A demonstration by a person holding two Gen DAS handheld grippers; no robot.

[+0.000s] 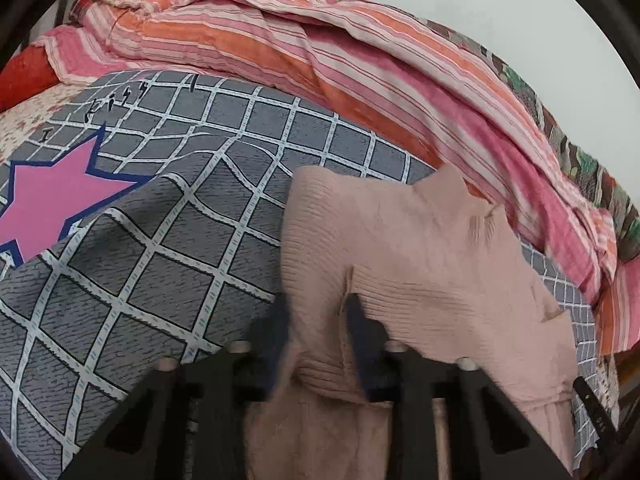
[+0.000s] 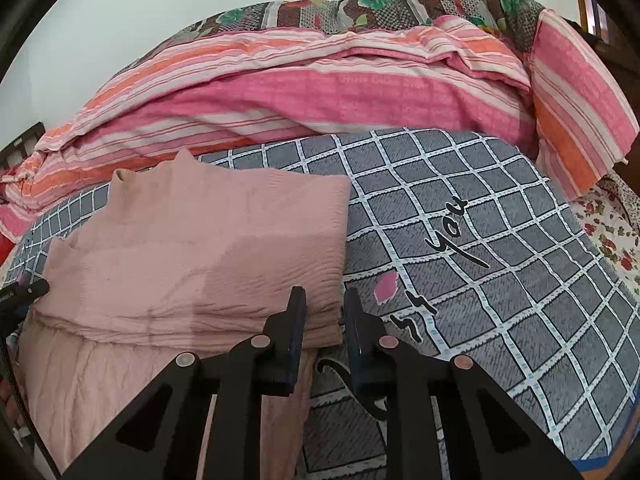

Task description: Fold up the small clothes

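Pink top (image 2: pixel 192 248) lay on the grid blanket (image 2: pixel 500 280), ahead and left of the right gripper (image 2: pixel 324 300), long axis across the fingers. Right jaws narrow, straddling its folded corner. Left gripper (image 1: pixel 316 308) clamped the opposite hem.

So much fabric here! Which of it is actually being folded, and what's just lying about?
Part of the job:
- pink top, partly folded
- left gripper, pinching a fold of it
- right gripper, at its corner

Just lying about:
- grey checked blanket underneath
- striped pink and orange quilt behind
- flowered brown quilt at the wall
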